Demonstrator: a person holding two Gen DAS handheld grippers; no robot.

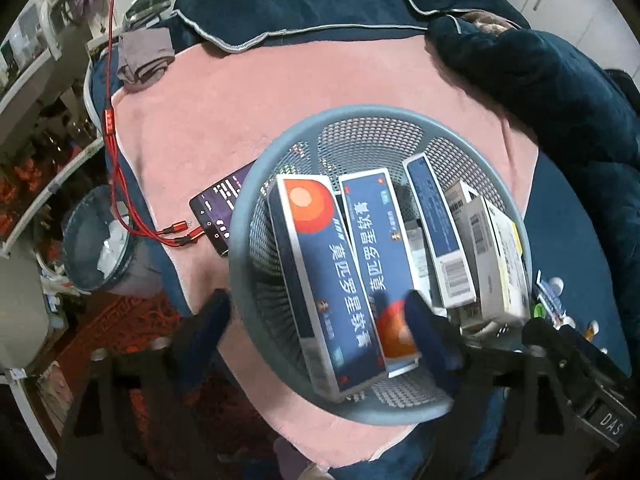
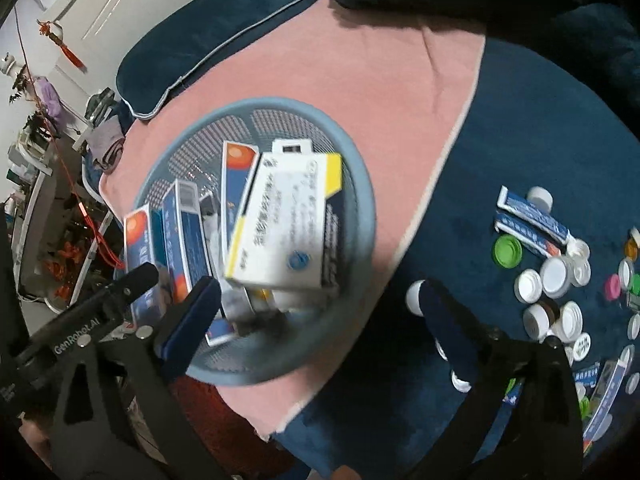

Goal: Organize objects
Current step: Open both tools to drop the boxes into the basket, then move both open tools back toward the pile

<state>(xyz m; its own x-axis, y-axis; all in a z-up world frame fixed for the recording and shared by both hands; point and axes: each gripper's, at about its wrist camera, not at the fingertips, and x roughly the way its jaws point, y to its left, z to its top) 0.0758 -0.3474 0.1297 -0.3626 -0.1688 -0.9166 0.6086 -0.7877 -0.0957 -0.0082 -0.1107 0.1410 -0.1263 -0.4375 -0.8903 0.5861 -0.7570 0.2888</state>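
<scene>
right wrist view: both grippers, left gripper [image 1: 316,312] and right gripper [image 2: 320,300], hang released over the blue basket [image 2: 360,184] of medicine boxes [image 2: 280,224] (loose bottles [image 2: 554,276] wait nearby); best lift clear before reaching.

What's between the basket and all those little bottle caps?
In the right wrist view, only bare cloth: a strip of pink towel, then dark blue blanket, between basket and caps.

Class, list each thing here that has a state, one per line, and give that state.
Basket: upright, holding boxes.
White and yellow box: blurred, tilted above the other boxes.
Phone: screen lit.
Left gripper: jaws open.
Right gripper: jaws open.
Small bottles: capped, loose on blue cover.
</scene>
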